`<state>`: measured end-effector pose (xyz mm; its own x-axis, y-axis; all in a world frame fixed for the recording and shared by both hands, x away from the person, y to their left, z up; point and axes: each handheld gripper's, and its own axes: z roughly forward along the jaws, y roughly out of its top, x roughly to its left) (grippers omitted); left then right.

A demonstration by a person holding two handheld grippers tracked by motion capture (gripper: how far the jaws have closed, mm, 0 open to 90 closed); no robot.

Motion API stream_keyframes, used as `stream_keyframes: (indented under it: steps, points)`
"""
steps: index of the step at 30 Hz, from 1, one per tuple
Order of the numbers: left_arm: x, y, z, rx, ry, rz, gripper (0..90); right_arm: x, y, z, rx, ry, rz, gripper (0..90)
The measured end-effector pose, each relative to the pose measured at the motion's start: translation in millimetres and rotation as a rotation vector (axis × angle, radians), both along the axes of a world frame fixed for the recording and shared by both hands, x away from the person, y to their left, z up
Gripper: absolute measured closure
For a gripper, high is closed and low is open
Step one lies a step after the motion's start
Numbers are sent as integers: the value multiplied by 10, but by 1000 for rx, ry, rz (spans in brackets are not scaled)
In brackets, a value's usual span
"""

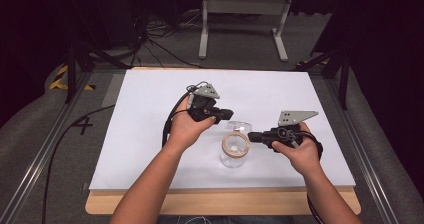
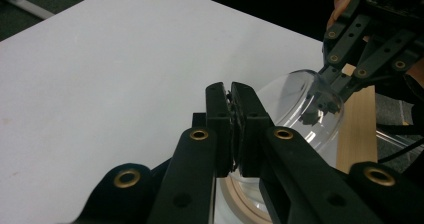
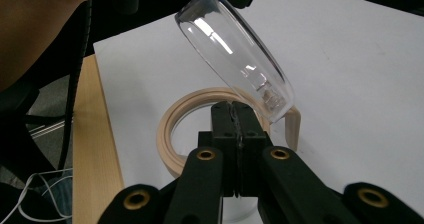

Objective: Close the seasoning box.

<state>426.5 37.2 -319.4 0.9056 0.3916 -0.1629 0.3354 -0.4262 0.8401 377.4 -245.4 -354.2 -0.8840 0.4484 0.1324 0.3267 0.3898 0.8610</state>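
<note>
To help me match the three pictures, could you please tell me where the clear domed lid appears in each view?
High view: the clear lid lies mid-table, just above the jar's tan rim.
Left gripper view: right of centre, behind the shut tongs.
Right gripper view: top centre, tilted open.
Shared landmark: the tan rim, on the white table.

Item count: 2 claws, left claw [image 1: 227, 115] and right claw [image 1: 251, 137]; 1 clear jar [image 1: 234, 154] with tan rim; 1 clear domed lid [image 3: 235, 49]; 1 white bench [image 1: 150, 134].
</note>
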Motion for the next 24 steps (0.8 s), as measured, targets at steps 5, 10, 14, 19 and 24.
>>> stream_keyframes:
  steps: [5, 10, 14, 19, 24]
  points:
    - [-115, 147, -23, 22, 4, 4, 851, -18, -4, -5, -22, 22, 14, 900]
    - [-261, 331, -86, 77, 28, 21, 839, -46, -4, 5, -56, 61, 29, 900]
    - [-357, 451, -116, 106, 47, 22, 831, -83, 7, 13, -91, 78, 44, 900]
    - [-425, 595, -172, 163, 68, 19, 823, -97, 36, -1, -135, 100, 57, 900]
    - [-419, 649, -221, 190, 94, 14, 818, -99, 50, -34, -165, 118, 67, 900]
